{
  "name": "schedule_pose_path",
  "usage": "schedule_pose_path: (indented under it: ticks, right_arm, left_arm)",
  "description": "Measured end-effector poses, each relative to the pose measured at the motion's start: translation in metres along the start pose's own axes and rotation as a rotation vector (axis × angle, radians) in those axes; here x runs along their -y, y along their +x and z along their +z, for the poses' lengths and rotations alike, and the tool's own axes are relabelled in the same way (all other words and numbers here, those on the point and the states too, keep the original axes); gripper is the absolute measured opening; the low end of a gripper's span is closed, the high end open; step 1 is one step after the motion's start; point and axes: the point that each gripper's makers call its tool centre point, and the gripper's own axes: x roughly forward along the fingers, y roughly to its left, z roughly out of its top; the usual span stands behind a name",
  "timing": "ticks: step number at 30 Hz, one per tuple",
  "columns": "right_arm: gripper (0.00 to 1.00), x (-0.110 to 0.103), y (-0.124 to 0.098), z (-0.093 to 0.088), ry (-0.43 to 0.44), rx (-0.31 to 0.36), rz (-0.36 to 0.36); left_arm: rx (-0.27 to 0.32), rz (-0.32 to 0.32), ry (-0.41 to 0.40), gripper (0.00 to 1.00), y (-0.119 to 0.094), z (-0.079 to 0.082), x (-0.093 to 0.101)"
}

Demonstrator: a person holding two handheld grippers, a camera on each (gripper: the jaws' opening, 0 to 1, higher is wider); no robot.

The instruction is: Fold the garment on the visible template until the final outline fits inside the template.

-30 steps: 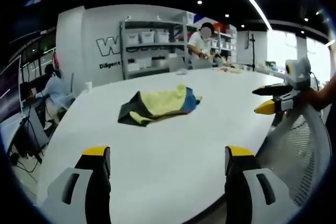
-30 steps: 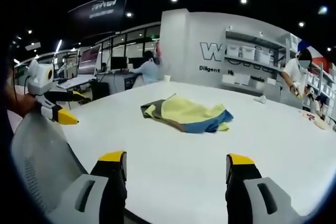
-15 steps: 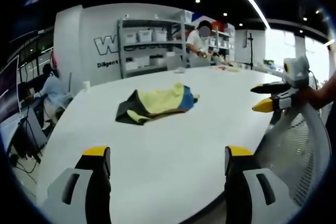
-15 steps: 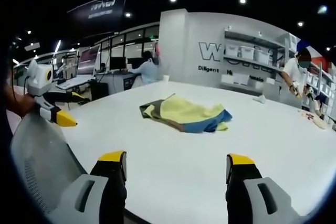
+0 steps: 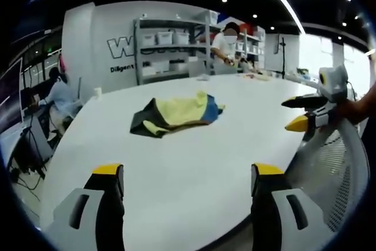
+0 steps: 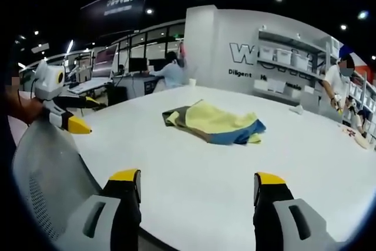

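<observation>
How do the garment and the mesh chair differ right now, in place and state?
The garment lies crumpled mid-table on the white table; the mesh chair stands off the table at its near edge. The garment is yellow, blue and dark; the chair is pale grey. Both are untouched by either open gripper.

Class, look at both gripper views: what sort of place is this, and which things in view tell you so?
Probably an open-plan office or lab workspace. A large white table holds a crumpled garment, metal shelving with storage bins stands against a lettered wall, and a person sits at desks with monitors in the background.
</observation>
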Motion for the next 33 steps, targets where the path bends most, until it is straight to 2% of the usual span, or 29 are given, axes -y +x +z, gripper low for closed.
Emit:
schedule_pose_path:
  ticks: [3,8,10,11,13,17,20,30,33]
  right_arm:
    - [0.75,0.0,0.0,0.0,0.001,0.001,0.0]
    - [0.75,-0.003,-0.002,0.003,0.006,0.015,0.018]
    - [0.77,-0.003,-0.002,0.004,0.003,0.019,0.024]
    - [0.77,-0.002,-0.002,0.005,0.006,0.017,0.026]
    - [0.77,0.001,-0.003,0.007,0.019,0.026,0.026]
    - [0.76,0.006,-0.002,0.012,0.031,0.039,0.021]
    - [0.75,0.007,0.0,0.014,0.008,0.033,0.04]
    - [0.72,0.009,0.017,0.024,-0.096,0.01,0.108]
    - [0.72,0.012,0.024,0.026,-0.123,0.006,0.122]
  left_arm:
    - [-0.006,-0.008,0.035,0.85,0.001,-0.002,0.004]
    - [-0.016,-0.011,0.04,0.84,0.001,-0.003,0.005]
    - [-0.031,-0.002,0.068,0.86,0.001,-0.004,0.005]
    - [-0.058,0.01,0.114,0.86,0.002,-0.007,0.003]
    - [-0.093,0.008,0.15,0.86,0.003,-0.011,0.002]
    - [-0.091,0.003,0.134,0.85,0.005,-0.007,-0.002]
    - [-0.098,-0.012,0.121,0.83,0.008,-0.004,-0.006]
    - [-0.118,-0.058,0.156,0.8,0.026,0.002,-0.011]
    - [-0.134,-0.087,0.208,0.8,0.033,0.001,-0.011]
